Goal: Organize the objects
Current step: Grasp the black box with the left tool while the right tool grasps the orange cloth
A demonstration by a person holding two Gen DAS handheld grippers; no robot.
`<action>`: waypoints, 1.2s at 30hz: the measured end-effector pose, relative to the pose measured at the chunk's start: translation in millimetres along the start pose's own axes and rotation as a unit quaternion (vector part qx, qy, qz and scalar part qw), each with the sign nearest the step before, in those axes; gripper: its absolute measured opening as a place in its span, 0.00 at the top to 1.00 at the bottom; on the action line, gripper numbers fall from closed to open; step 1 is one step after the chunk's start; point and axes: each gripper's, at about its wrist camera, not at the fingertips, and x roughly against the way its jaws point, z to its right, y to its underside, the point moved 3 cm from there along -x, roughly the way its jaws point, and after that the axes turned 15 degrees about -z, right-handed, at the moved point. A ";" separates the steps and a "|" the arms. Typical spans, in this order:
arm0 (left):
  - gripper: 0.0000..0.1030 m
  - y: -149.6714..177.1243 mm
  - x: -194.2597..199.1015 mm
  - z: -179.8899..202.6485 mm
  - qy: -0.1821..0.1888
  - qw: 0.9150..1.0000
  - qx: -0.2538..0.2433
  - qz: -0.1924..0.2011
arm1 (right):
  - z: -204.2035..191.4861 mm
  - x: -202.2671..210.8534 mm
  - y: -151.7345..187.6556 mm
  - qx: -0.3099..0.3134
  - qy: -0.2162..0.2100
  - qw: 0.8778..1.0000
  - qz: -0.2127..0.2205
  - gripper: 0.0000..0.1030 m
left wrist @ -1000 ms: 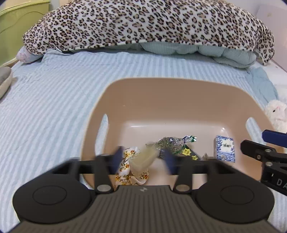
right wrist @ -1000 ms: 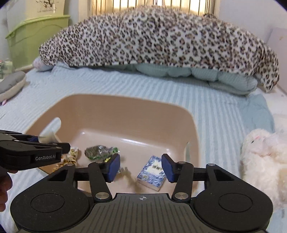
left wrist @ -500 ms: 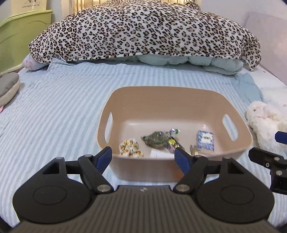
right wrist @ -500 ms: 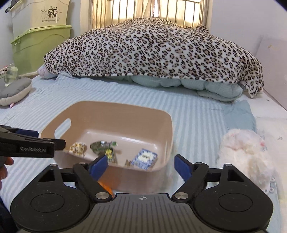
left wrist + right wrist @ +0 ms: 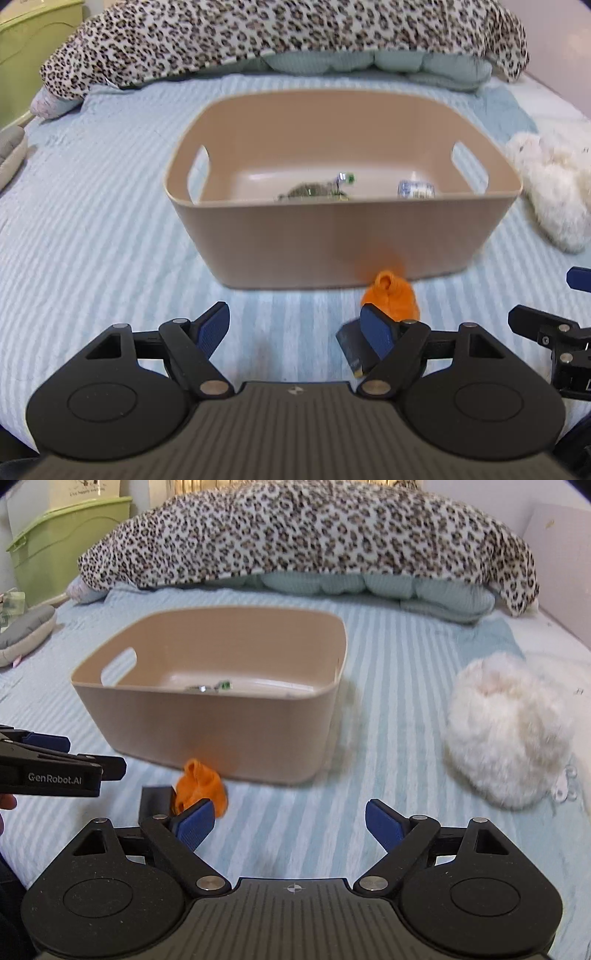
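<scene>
A tan plastic bin (image 5: pixel 343 240) with handle cut-outs stands on the striped bed; it also shows in the right wrist view (image 5: pixel 207 723). Inside lie a green foil packet (image 5: pixel 314 190) and a blue patterned pack (image 5: pixel 415 189). An orange crumpled item (image 5: pixel 391 295) lies on the bed at the bin's near wall, next to a small dark card (image 5: pixel 352 347); both show in the right wrist view, the orange item (image 5: pixel 201 786) and the card (image 5: pixel 155 801). My left gripper (image 5: pixel 293 330) is open and empty, short of the bin. My right gripper (image 5: pixel 290 821) is open and empty.
A white fluffy plush toy (image 5: pixel 506 731) lies right of the bin. A leopard-print blanket (image 5: pixel 306 539) over pale blue bedding spans the far side. A green storage box (image 5: pixel 55 546) and a grey cushion (image 5: pixel 26 631) sit at far left.
Both grippers have pulled back and down from over the bin and opened wide. The left one released a pale item into the bin. The orange item and dark card came into view.
</scene>
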 end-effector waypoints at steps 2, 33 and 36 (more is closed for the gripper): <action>0.24 2.2 -8.8 3.1 0.001 1.000 -0.002 -0.010 | 1.4 -7.7 2.4 -0.004 -0.002 1.000 -0.008 0.13; 0.24 7.7 -56.5 5.2 0.031 0.998 0.013 -0.053 | 4.3 -49.6 10.3 0.000 0.018 0.998 -0.061 0.12; 0.25 7.8 -55.0 -7.1 0.011 0.999 0.010 -0.052 | 1.3 -48.4 9.5 -0.002 0.013 0.998 -0.057 0.12</action>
